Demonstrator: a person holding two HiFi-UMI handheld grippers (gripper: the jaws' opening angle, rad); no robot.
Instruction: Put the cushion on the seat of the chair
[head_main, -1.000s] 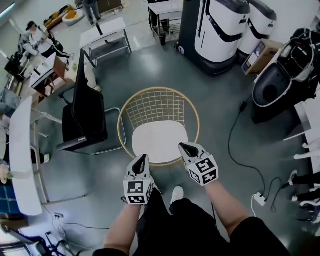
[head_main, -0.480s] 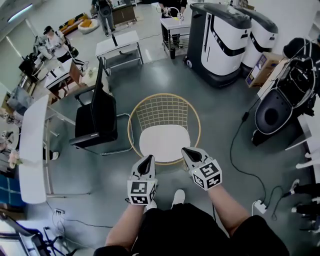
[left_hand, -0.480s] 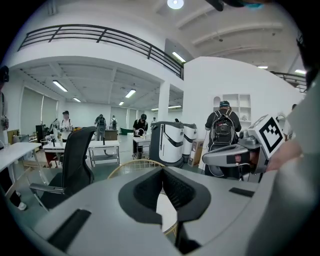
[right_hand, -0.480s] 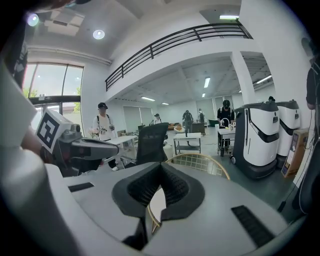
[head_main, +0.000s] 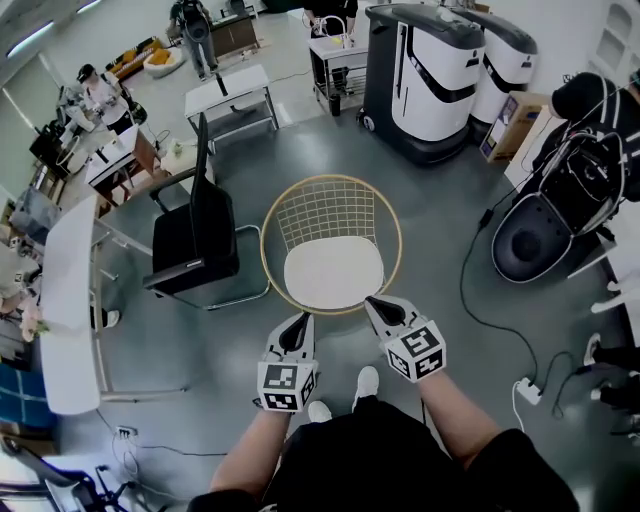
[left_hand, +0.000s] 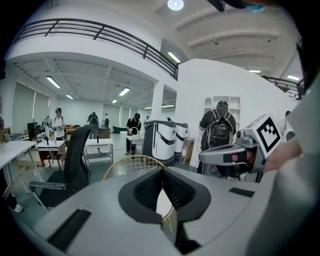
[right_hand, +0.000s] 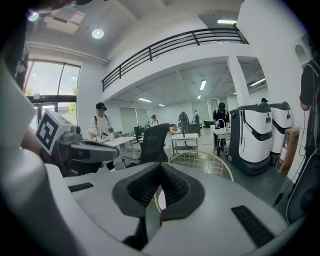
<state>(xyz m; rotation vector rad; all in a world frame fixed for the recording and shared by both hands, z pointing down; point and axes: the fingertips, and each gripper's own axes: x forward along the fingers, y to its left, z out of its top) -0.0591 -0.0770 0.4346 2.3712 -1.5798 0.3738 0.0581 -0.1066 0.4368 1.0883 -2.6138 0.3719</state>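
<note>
Your cushion (head_main: 333, 272) lies flat on the seat of the wire chair (head_main: 325, 205), just below the chair's gold mesh back. You hold both claws at the chair's front edge, side by side, tips aimed toward the seat and clear of the cushion. Your left claw (head_main: 297, 328) is pressed together with nothing between its pads. Your right claw (head_main: 380, 308) is also pressed together, pinching nothing, and its tip sits a little closer to the chair's rim than the left one. A black office chair (head_main: 195, 235) stands just to the wire chair's left. Two white-and-black machines (head_main: 430, 75) stand beyond the wire chair's back. A black cable (head_main: 468, 290) trails over the floor (head_main: 440, 200) to the wire chair's right.
</note>
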